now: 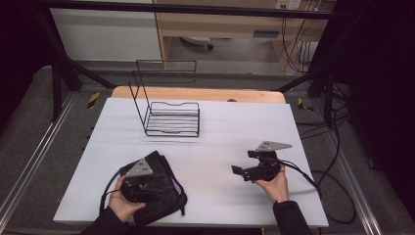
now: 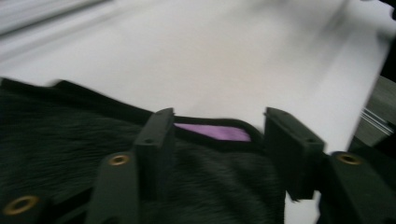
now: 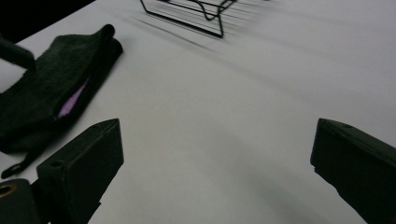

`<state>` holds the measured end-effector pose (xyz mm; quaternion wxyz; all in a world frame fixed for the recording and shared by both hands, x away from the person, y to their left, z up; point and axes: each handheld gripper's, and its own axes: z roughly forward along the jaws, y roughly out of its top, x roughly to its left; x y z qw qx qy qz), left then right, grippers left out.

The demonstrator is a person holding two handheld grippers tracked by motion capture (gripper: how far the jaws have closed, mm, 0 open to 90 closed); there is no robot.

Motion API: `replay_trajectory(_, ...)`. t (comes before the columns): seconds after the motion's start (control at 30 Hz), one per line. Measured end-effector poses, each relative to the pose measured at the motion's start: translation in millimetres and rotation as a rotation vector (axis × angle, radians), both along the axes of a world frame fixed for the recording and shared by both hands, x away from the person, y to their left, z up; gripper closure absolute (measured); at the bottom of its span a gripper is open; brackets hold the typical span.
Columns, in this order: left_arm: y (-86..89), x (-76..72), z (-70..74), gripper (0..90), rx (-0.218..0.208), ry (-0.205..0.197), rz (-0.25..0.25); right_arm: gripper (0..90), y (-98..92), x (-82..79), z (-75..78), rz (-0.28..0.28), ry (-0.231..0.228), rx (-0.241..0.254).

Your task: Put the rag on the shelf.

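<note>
White table [image 1: 220, 127], pouch [image 2: 70, 154] under left gripper [image 2: 219, 140]

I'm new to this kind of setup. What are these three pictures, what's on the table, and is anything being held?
A person sits at a table covered in white and holds a handheld gripper in each hand. The high view looks down from above; the other two pictures come from cameras riding on each gripper, looking along its black fingers. On the table lie a black fuzzy pouch with a purple lining and, farther back, a black wire rack. The left gripper hovers over the pouch with its fingers apart, not pinching it. The right gripper is open above bare table, holding nothing.
</note>
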<state>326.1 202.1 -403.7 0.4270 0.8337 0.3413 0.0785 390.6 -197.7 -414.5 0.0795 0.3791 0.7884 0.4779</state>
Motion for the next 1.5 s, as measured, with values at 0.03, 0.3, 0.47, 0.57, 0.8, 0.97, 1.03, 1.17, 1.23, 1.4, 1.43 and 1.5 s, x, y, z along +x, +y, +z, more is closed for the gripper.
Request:
replay_trajectory(0.03, 16.5, 4.7, 2.6, 34.9, 0.000, -0.013, 0.052, 4.2, 7.8, 2.2, 1.9, 0.006, 0.003, -0.001)
replay_trajectory(0.3, 70.8, 21.8, -3.1, 21.8, 0.012, -0.017, 0.195, 8.5, 69.3, 21.9, 9.3, 0.056, 0.008, -0.001)
replay_trajectory(0.47, 92.0, 26.9, -6.5, 17.5, 0.004, -0.024, 0.235, 11.2, 120.5, 37.7, 5.4, 0.101, 0.017, -0.027)
replay_trajectory(0.57, 98.3, 29.6, -8.9, 14.3, 0.001, -0.017, 0.247, 15.0, 149.8, 46.0, 0.0, 0.133, 0.032, -0.034)
replay_trajectory(0.8, 104.9, 32.8, -10.9, 10.9, -0.005, -0.021, 0.256, 24.1, 208.3, 60.7, -20.4, 0.209, 0.071, -0.064)
replay_trajectory(0.97, 109.0, 34.9, -12.1, 10.8, -0.009, -0.016, 0.267, 36.5, 232.6, 67.1, -32.8, 0.253, 0.087, -0.084)
replay_trajectory(1.03, 109.9, 35.4, -12.3, 11.0, -0.013, -0.014, 0.273, 42.0, 239.1, 68.6, -36.6, 0.269, 0.089, -0.090)
replay_trajectory(1.17, 111.1, 36.3, -13.3, 12.1, -0.017, -0.007, 0.279, 54.1, 246.1, 71.4, -40.8, 0.308, 0.116, -0.082)
replay_trajectory(1.23, 111.8, 36.7, -13.8, 12.4, -0.018, -0.006, 0.284, 58.8, 246.0, 72.5, -41.4, 0.314, 0.138, -0.077)
replay_trajectory(1.4, 113.3, 36.7, -14.4, 13.5, -0.027, -0.001, 0.296, 73.8, 245.4, 71.5, -40.7, 0.323, 0.186, -0.059)
replay_trajectory(1.43, 113.4, 36.7, -14.5, 13.7, -0.028, 0.000, 0.296, 74.8, 244.9, 70.8, -39.7, 0.321, 0.182, -0.061)
replay_trajectory(1.5, 113.3, 36.7, -14.9, 13.9, -0.025, 0.000, 0.293, 76.0, 244.1, 68.5, -37.1, 0.310, 0.178, -0.064)
